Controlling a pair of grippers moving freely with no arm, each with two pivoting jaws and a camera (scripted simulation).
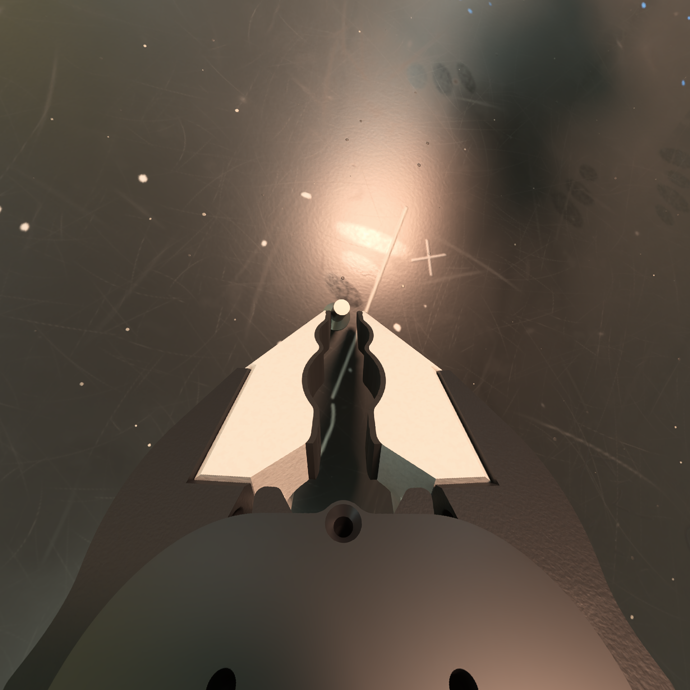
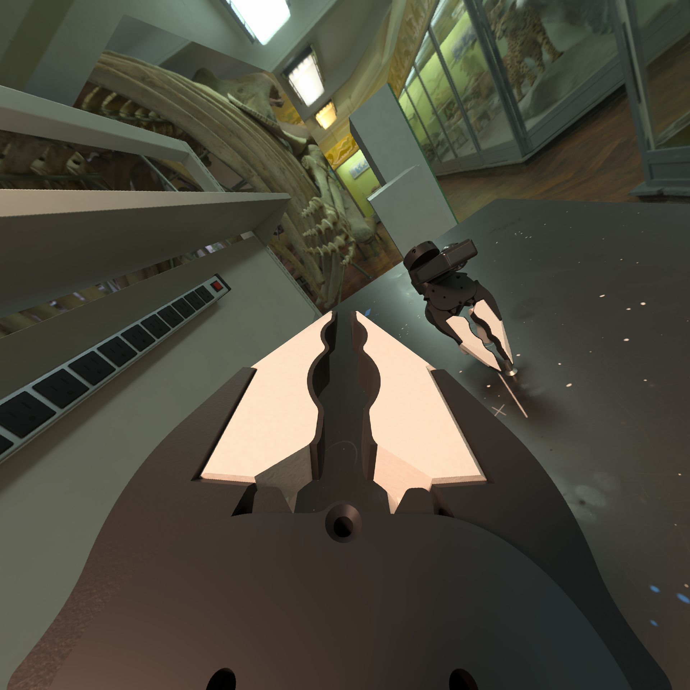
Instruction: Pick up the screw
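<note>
The screw (image 1: 340, 311) is small and metallic, with a pale round end facing me and a grey shank. It sits between the tips of my left gripper (image 1: 342, 316), whose jaws are closed on it over the dark scratched table (image 1: 149, 261). In the right wrist view the left gripper (image 2: 504, 364) points down at the table with the screw (image 2: 509, 369) at its tips, head down, at or just above the surface. My right gripper (image 2: 343, 317) is shut and empty, off to the side of the left one.
A grey shelf unit (image 2: 142, 224) with a power strip (image 2: 112, 351) stands to the left in the right wrist view. A thin pale line (image 1: 388, 257) and a small cross mark (image 1: 428, 257) lie on the table beyond the screw. The table's far edge (image 2: 560, 201) shows.
</note>
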